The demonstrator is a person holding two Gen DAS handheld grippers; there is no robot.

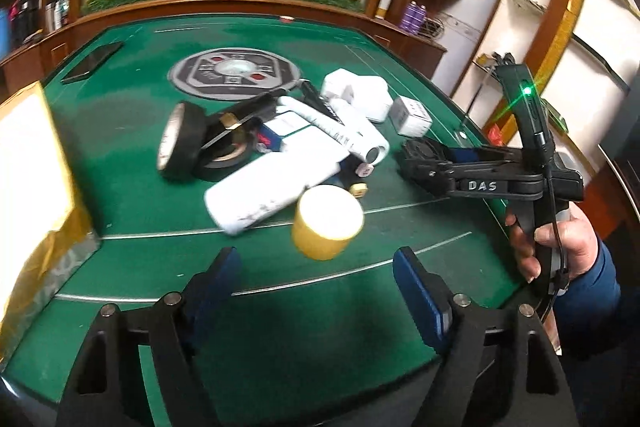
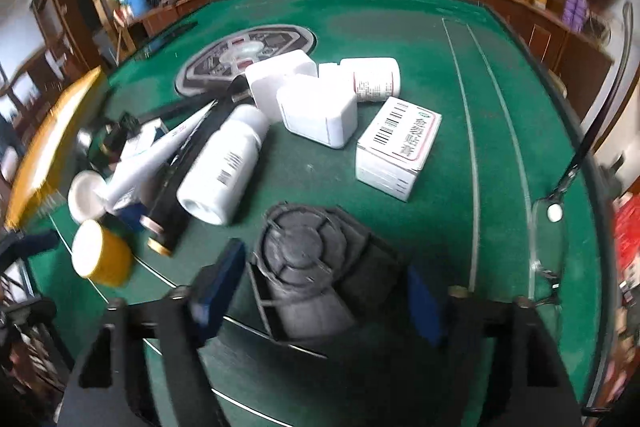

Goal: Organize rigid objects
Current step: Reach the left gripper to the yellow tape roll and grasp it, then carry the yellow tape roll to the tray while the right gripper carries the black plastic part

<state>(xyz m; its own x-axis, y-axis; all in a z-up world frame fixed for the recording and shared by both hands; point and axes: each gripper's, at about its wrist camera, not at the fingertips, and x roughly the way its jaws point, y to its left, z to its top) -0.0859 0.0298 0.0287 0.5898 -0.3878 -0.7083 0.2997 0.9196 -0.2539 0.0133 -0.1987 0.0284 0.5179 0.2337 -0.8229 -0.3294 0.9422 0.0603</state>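
Your left gripper (image 1: 316,279): jaws apart, yellow cylinder (image 1: 326,223) just ahead. Your right gripper (image 2: 320,283): jaws flank the black fan (image 2: 304,259); contact unclear.

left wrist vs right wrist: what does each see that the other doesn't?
Left wrist only: the hand holding the right gripper, and the tape rolls. Right wrist only: the barcoded box face-on, the glasses, and the black fan between its own fingers. Both: green table, yellow cap, white bottle.
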